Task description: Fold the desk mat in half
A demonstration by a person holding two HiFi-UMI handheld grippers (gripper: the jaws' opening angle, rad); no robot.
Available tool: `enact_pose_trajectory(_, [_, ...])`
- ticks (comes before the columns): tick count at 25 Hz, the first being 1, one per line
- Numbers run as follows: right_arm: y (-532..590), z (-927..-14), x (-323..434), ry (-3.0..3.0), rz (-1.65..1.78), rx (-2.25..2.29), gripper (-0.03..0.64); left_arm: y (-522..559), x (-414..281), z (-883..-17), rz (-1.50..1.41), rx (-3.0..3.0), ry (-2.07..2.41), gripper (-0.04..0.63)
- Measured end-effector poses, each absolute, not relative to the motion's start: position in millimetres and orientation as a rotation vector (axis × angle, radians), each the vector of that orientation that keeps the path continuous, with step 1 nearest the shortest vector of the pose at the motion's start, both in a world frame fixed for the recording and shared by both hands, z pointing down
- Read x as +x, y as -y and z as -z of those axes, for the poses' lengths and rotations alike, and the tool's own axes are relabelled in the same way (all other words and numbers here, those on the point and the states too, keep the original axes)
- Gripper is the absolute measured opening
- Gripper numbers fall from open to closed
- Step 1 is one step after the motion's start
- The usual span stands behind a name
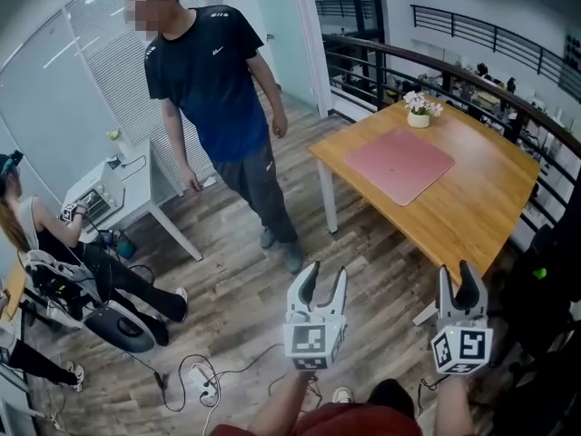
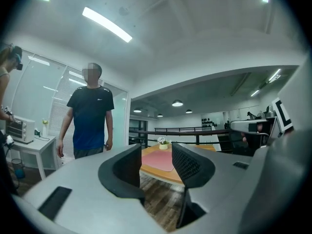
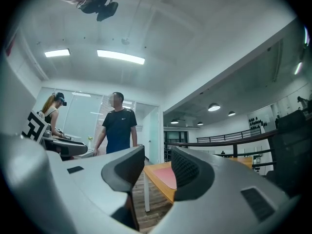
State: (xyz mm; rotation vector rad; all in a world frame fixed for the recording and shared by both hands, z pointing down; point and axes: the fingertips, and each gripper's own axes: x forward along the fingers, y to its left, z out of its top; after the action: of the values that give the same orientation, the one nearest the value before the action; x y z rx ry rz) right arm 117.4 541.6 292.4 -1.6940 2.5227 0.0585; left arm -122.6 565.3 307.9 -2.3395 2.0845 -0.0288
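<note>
Wood-plank flooring (image 1: pixel 236 243) runs across an open office level, bounded by a dark railing (image 1: pixel 472 71) curving along the upper right of the head view. A large wooden table (image 1: pixel 495 207) on white legs fills the right-centre of that view. A standing person (image 1: pixel 218 89) in a dark shirt is at upper centre-left. A seated person (image 1: pixel 54 243) is at the left edge, beside a small white side table (image 1: pixel 145 198).

The desk mat (image 1: pixel 399 163), pink, lies flat and unfolded on the table's far half, with bare wood on every side. A small flower pot (image 1: pixel 418 112) stands on the table just beyond its far corner.

At the bottom of the head view, the left gripper (image 1: pixel 325 280) and the right gripper (image 1: pixel 457 280) are held over the floor, well short of the mat. Each gripper's own view shows its jaws standing apart with nothing between them; the table and mat appear only in the distance through the gap.

The fold has not begun; this looks like the approach. The next move probably calls for closing in on the table. Then one edge of the mat would need to be pinched at two points, lifted and carried over to meet the opposite edge, without knocking the pot.
</note>
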Motion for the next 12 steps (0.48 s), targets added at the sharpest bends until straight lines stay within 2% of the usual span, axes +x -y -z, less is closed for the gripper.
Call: enact_pose_trajectory(12, [-496.8,-304.5,98.8,-2.494,-0.054,-1.717,0.186,-512.4,-138.7,-323.9,0.065,-2.378,-2.046,0.210])
